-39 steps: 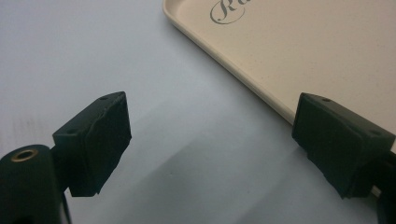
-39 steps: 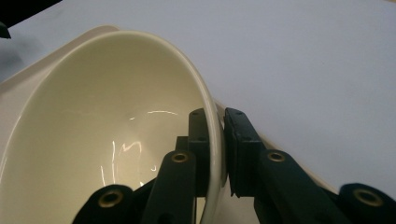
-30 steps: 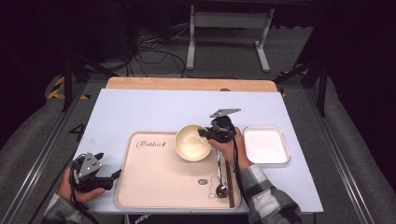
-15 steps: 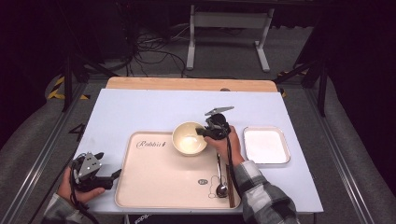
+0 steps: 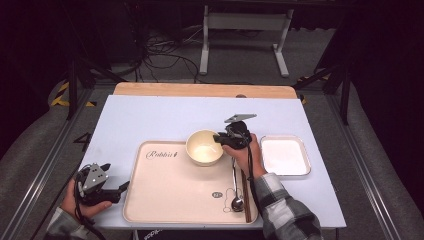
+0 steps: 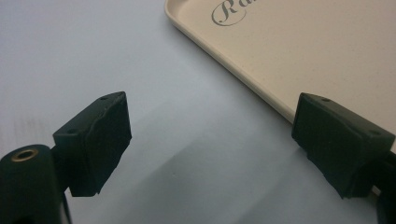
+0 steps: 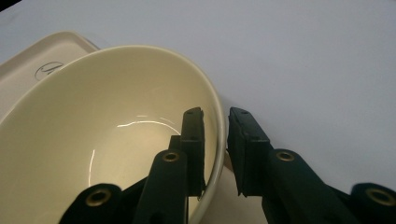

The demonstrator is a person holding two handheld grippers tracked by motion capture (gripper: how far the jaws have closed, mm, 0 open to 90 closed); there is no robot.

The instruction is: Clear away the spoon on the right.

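While the right gripper pinches the cream bowl's rim, one of its fingers sits inside the wall and the other outside, over the tray's far edge; the left gripper rests on the bench with fingers spread wide, the tray corner just beyond them

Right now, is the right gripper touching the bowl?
Touching. In the right gripper view the right gripper has one jaw inside and one outside the bowl, both closed against its rim wall with no gap showing.
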